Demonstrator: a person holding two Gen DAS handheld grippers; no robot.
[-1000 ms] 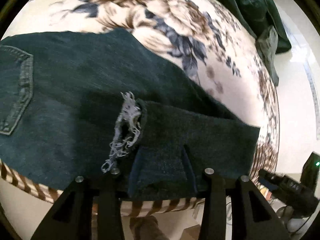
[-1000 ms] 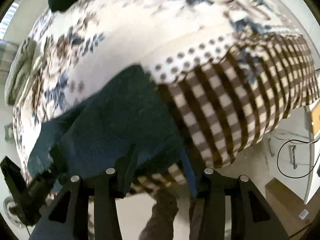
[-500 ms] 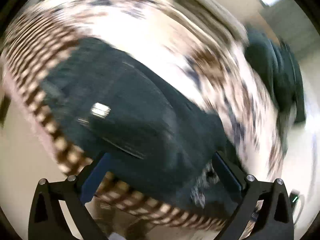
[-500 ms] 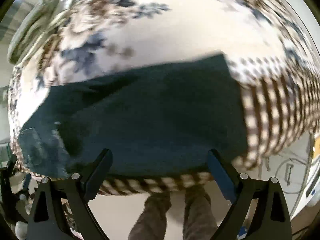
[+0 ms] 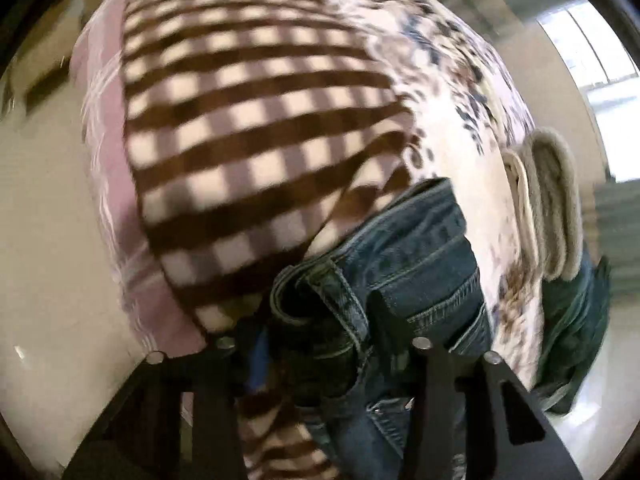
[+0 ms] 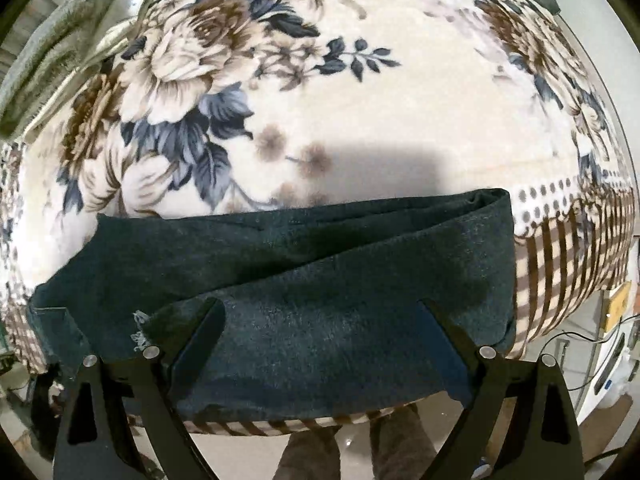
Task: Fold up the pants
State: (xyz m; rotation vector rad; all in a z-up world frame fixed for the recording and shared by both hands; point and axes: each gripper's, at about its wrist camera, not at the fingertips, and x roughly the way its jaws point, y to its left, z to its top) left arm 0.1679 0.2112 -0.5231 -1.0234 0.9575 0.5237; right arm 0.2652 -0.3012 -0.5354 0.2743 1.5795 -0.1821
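Dark blue jeans lie folded lengthwise along the front edge of a floral blanket, with a frayed tear near the left. My right gripper is open, its fingers spread over the leg fabric, holding nothing. In the left wrist view the waistband end of the jeans with belt loops and seams lies on the blanket's corner. My left gripper is narrowed around the bunched waistband and appears shut on it.
The blanket has a brown checked border that hangs over the edge. A folded beige-grey cloth and a dark green garment lie further along. Floor and a person's legs are below the front edge.
My left gripper swung from the torn leg end to the waistband end and closed on it. My right gripper opened wide and now sits over the folded legs.
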